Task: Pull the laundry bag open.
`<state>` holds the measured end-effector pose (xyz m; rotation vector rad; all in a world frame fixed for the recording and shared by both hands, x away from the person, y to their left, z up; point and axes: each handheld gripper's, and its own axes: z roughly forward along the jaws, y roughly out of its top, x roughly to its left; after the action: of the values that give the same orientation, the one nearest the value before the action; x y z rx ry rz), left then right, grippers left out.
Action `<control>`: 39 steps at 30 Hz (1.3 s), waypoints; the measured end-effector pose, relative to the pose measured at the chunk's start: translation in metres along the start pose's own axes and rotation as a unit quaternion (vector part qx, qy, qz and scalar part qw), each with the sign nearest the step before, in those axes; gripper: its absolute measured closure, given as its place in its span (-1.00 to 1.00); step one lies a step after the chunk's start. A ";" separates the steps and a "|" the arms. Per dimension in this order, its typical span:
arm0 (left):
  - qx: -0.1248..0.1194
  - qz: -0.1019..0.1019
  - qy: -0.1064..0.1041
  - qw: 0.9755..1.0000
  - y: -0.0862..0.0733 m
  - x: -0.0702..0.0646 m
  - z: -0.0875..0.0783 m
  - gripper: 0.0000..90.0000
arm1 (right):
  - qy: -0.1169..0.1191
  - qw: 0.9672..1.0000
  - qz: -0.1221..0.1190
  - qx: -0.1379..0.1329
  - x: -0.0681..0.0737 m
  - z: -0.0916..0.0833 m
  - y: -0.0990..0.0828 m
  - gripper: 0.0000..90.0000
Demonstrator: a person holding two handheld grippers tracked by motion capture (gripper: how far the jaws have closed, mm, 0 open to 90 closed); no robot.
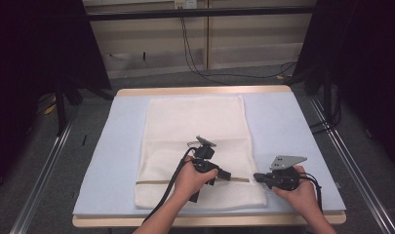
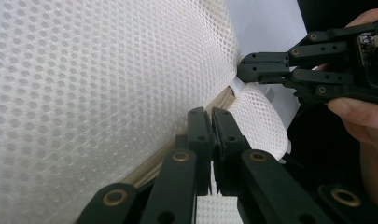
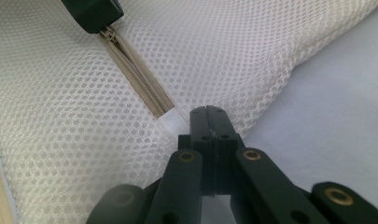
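Black jaws of the right gripper [image 3: 210, 112] are pressing together on the white end tab of the mesh laundry bag [image 1: 195, 126], just beside the zipper [image 3: 137, 77] end. Farther along that zipper, the left gripper [image 2: 211, 114] is sitting with its jaws together at the zipper line; whether it is pinching the slider I cannot tell. Beneath both, the bag is lying flat on the pale blue tabletop [image 1: 283, 126], grey floor surrounding it.
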<state>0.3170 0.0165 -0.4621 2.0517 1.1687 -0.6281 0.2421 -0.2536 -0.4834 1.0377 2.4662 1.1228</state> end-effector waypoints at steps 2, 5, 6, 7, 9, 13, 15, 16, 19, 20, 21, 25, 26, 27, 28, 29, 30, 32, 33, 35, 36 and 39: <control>0.001 0.002 0.004 1.000 -0.001 0.001 -0.003 0.94 | 0.002 1.000 -0.001 0.000 -0.001 0.000 0.000 1.00; -0.001 0.000 0.006 1.000 -0.001 0.001 -0.007 0.94 | 0.001 1.000 -0.001 0.000 -0.001 0.000 0.000 1.00; -0.001 0.001 0.006 1.000 -0.002 0.002 -0.008 0.94 | 0.002 1.000 -0.001 -0.001 -0.001 0.000 0.000 1.00; -0.002 0.002 0.008 1.000 -0.002 0.002 -0.009 0.94 | 0.002 1.000 -0.001 -0.001 -0.001 0.000 0.000 1.00; -0.003 0.000 0.006 1.000 -0.003 0.002 -0.010 0.94 | 0.002 1.000 -0.001 0.000 -0.001 0.000 0.000 1.00; -0.003 0.001 0.009 1.000 -0.003 0.002 -0.011 0.94 | 0.004 1.000 0.002 0.000 -0.001 0.000 0.000 1.00; -0.002 0.001 0.011 1.000 -0.004 0.002 -0.011 0.94 | 0.004 1.000 0.001 0.000 -0.001 0.000 0.000 1.00; -0.005 0.003 0.014 1.000 -0.004 0.001 -0.011 0.94 | 0.003 1.000 0.000 0.001 -0.001 0.000 0.000 1.00; -0.003 0.001 0.008 1.000 -0.003 0.002 -0.012 0.94 | 0.001 1.000 -0.001 0.000 0.000 0.000 0.000 1.00; -0.004 -0.001 0.007 1.000 -0.003 0.001 -0.012 0.94 | 0.000 1.000 0.000 0.000 0.000 0.000 0.000 1.00; -0.003 0.002 0.011 1.000 -0.003 0.002 -0.013 0.94 | 0.001 1.000 0.002 0.000 0.000 0.000 0.000 1.00; -0.004 0.000 0.012 1.000 -0.003 0.002 -0.016 0.94 | 0.001 1.000 0.000 -0.001 0.000 0.000 0.000 1.00; -0.004 0.000 0.010 1.000 -0.003 0.002 -0.017 0.94 | 0.000 1.000 0.000 0.000 0.000 0.000 0.000 1.00; -0.005 0.001 0.013 1.000 -0.003 0.001 -0.017 0.94 | 0.001 1.000 0.000 -0.001 0.000 0.000 0.000 1.00; 0.001 0.008 0.011 1.000 -0.003 0.002 -0.018 0.94 | 0.003 1.000 0.002 -0.002 0.000 0.000 0.000 1.00; -0.001 0.007 0.013 1.000 -0.003 0.002 -0.019 0.94 | 0.003 1.000 0.002 -0.001 0.000 0.000 0.000 1.00; -0.002 0.008 0.017 1.000 -0.003 0.002 -0.019 0.94 | 0.003 1.000 0.001 -0.002 -0.001 0.000 0.000 1.00; 0.001 0.008 0.019 1.000 -0.004 0.002 -0.021 0.94 | 0.001 1.000 0.002 -0.001 0.000 0.000 0.000 1.00; -0.002 0.006 0.019 1.000 -0.004 0.001 -0.021 0.94 | 0.003 1.000 0.001 -0.001 -0.001 0.000 0.000 1.00; -0.004 0.003 0.017 1.000 -0.004 0.002 -0.022 0.94 | 0.002 1.000 0.001 -0.001 -0.001 0.000 0.000 1.00; -0.006 0.003 0.021 1.000 -0.004 0.003 -0.023 0.94 | 0.003 1.000 0.002 -0.001 -0.001 0.000 0.000 1.00; -0.006 -0.003 0.013 1.000 -0.004 0.004 -0.025 0.94 | 0.004 1.000 0.003 -0.002 -0.001 0.000 -0.001 1.00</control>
<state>0.3169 0.0391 -0.4501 2.0525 1.1919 -0.5962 0.2424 -0.2543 -0.4838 1.0414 2.4676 1.1357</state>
